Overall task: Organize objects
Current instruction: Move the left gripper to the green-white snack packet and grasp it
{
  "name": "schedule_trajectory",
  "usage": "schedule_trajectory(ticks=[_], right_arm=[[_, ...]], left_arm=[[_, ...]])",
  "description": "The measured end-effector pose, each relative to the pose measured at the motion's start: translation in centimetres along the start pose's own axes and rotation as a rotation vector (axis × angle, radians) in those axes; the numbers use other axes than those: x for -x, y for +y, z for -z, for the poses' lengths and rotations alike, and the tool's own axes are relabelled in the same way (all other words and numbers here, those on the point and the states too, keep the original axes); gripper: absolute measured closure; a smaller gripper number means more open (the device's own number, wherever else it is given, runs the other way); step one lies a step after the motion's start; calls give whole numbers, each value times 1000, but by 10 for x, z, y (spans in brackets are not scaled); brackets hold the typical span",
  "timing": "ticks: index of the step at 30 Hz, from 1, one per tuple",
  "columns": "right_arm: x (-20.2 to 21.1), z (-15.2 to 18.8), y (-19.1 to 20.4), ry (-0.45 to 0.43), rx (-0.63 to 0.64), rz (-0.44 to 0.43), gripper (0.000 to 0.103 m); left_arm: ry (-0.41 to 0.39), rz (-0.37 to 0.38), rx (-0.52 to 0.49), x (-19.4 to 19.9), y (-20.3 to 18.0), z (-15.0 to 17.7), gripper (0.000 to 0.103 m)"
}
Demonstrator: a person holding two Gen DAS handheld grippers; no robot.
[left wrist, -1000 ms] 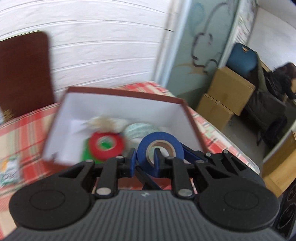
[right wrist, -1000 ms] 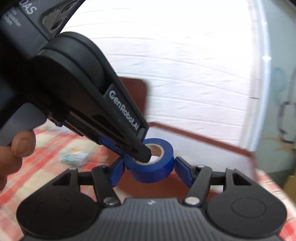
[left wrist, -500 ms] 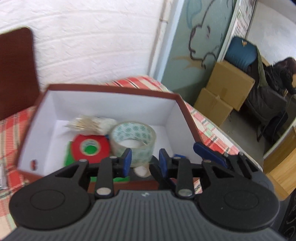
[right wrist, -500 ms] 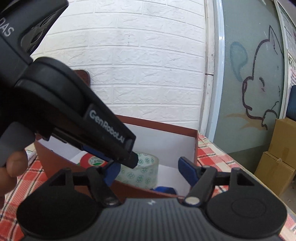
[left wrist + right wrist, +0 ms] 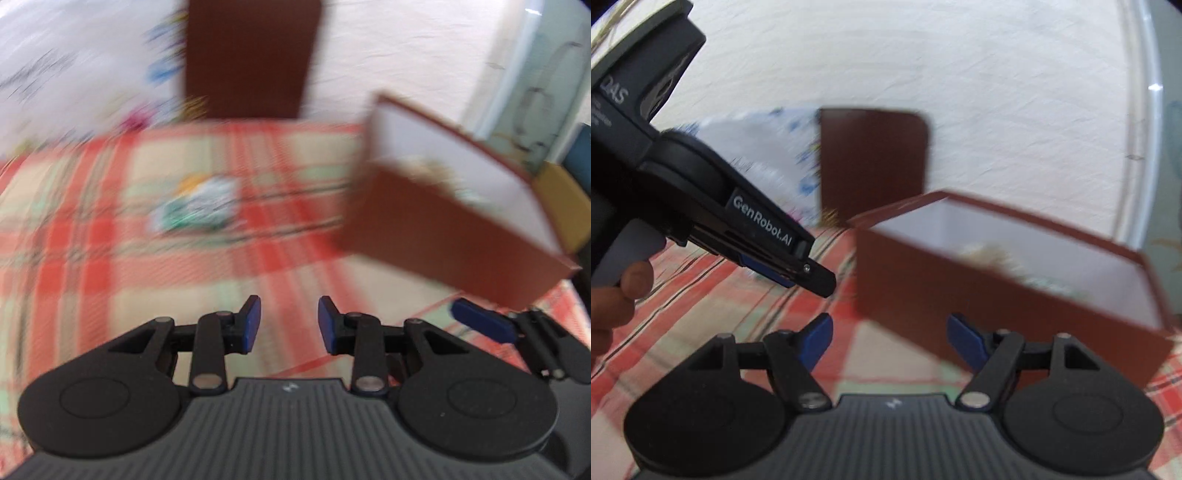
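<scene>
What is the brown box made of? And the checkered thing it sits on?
The brown box looks like stiff cardboard: thin straight walls, matte reddish-brown outside, plain white inside. The checkered cover under it looks like woven cloth, with red, cream and pale green squares and no shine, though the blur leaves that open. It could also be a printed plastic sheet.

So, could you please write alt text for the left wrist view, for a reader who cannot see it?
The open, empty left gripper hangs over a red checked tablecloth, in a motion-blurred picture. A brown box with a white inside stands to the right, and a small blurred packet lies on the cloth ahead.
</scene>
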State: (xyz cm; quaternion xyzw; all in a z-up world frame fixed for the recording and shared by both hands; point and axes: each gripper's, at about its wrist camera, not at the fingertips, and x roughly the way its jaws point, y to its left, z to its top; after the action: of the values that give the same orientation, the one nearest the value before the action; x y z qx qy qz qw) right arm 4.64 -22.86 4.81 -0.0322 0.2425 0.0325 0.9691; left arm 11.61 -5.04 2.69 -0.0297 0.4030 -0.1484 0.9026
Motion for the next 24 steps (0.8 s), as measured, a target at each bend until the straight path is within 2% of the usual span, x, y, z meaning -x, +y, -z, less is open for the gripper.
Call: schedule_trajectory(ticks=[4,6,8,10,12,13,14,16,20,24], right_arm=[[-34,10,23,139,25,-89,32],[-48,11,36,190,45,-108,33],[-59,10,46,216,54,-121,32],[-74,1,51,221,41,-123,32],[-91,-10,56,220,13,-133,31],[-99,-15,59,219,-4,-135,28],[-109,-21,61,214,-24,-143,22],[-126,-31,64,192,-68,-149,15],[-160,-52,75,146,-100,-106,14],[-198,-64,86,144,-85,-49,14]], left_arm=[[1,-132,97,-2,52,15,67],[-48,-140,138,3,72,16,67],[-77,-193,166,7,86,16,67],[-122,-227,188,8,101,18,67],[-198,-274,155,7,113,28,67],[-246,-319,102,4,115,36,66],[-275,-329,87,3,116,42,66],[-280,-327,95,4,117,39,63],[-293,-339,73,6,117,42,59],[-298,-325,88,3,122,43,58]])
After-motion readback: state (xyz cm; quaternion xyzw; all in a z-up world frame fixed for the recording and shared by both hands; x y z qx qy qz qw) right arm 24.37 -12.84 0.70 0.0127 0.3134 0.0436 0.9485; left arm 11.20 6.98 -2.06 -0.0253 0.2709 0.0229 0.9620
